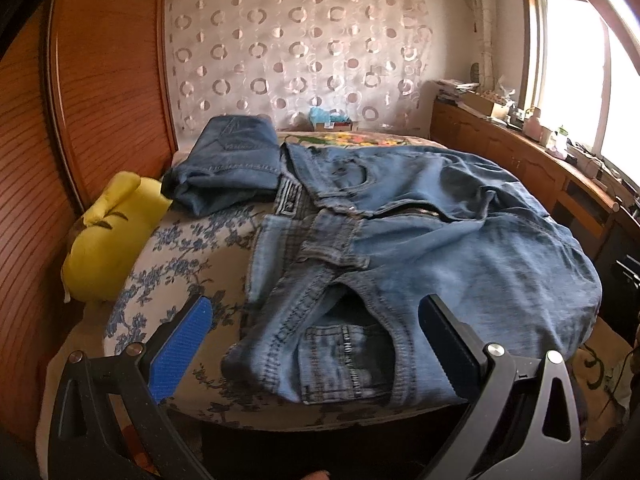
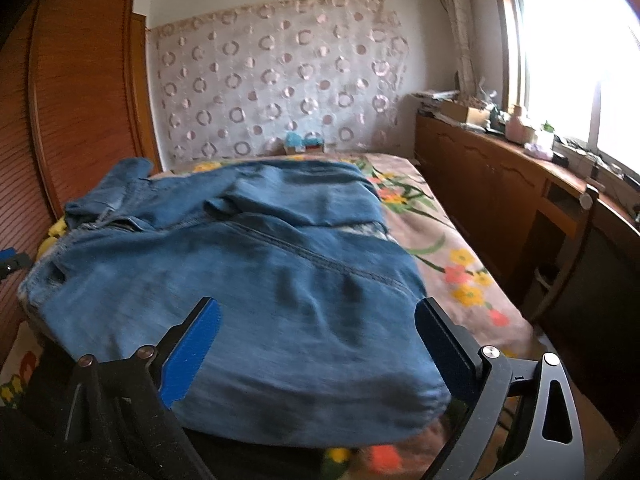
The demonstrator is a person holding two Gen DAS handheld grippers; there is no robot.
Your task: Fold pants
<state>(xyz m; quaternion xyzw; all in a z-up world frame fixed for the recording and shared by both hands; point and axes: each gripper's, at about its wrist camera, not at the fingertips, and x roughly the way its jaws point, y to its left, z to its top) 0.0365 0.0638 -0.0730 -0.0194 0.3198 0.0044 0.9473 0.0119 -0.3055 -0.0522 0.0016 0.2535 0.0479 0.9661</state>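
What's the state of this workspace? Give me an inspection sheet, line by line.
Surface: bed, floral sheets.
Job's things: light jeans spread on the bed, waist near the left tongs; folded jeans behind.
Clutter: yellow pillow; box at the bed's far end.
Grippers: left tongs open; right tongs open; both empty.
Cables: nothing seen.
Surroundings: wardrobe, patterned curtain, cluttered cabinet, window.

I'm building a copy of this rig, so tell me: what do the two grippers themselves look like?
Both match. The left gripper and right gripper have black angular frames with triangular cut-outs and round silver pivot pins. Each finger carries a flat blue ribbed pad. No cables, printed markings or sleeves can be made out.
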